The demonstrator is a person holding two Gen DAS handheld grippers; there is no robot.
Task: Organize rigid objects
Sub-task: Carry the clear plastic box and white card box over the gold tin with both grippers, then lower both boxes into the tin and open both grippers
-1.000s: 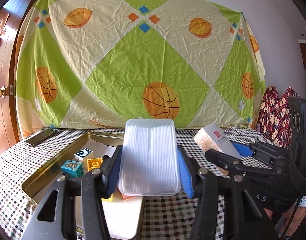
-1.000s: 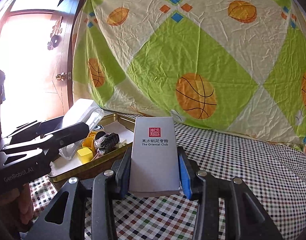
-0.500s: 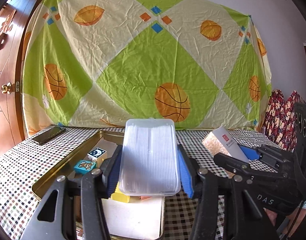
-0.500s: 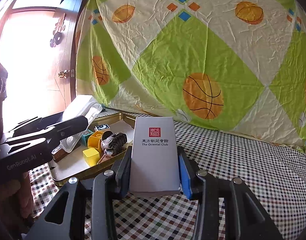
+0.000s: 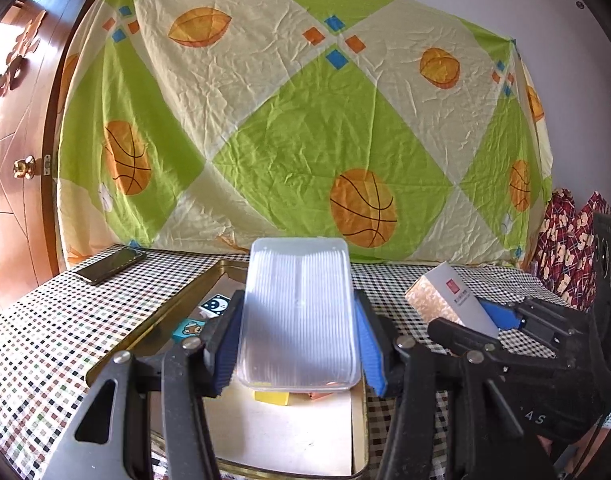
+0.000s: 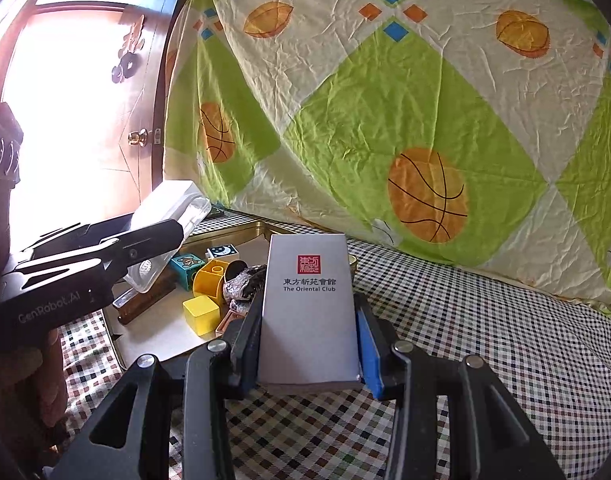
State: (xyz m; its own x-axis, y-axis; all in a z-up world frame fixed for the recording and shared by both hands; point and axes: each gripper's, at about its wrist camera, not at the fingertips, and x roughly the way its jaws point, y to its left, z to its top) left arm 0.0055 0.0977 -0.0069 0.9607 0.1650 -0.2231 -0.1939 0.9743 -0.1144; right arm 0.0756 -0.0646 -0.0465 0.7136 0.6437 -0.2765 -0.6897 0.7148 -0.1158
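Note:
My left gripper (image 5: 299, 340) is shut on a clear ribbed plastic box (image 5: 299, 312), held above the gold metal tray (image 5: 173, 312). That box (image 6: 173, 216) and the left gripper (image 6: 105, 256) also show at the left of the right wrist view. My right gripper (image 6: 309, 324) is shut on a white card box (image 6: 309, 304) printed "The Oriental Club", held over the checked tablecloth just right of the tray (image 6: 241, 230). The same card box (image 5: 449, 300) appears at the right of the left wrist view. Inside the tray lie toy blocks (image 6: 203, 314), partly hidden by the held boxes.
A dark phone (image 5: 109, 266) lies on the checked cloth at the far left. A green and cream sheet (image 5: 305, 120) hangs behind the table. A wooden door (image 5: 13, 120) stands at the left, patterned fabric (image 5: 565, 240) at the right. A person's hand (image 6: 45, 380) holds the left gripper.
Both grippers have drifted sideways with their boxes; the tray and blocks have slid rightwards in both views. Neither grip has altered.

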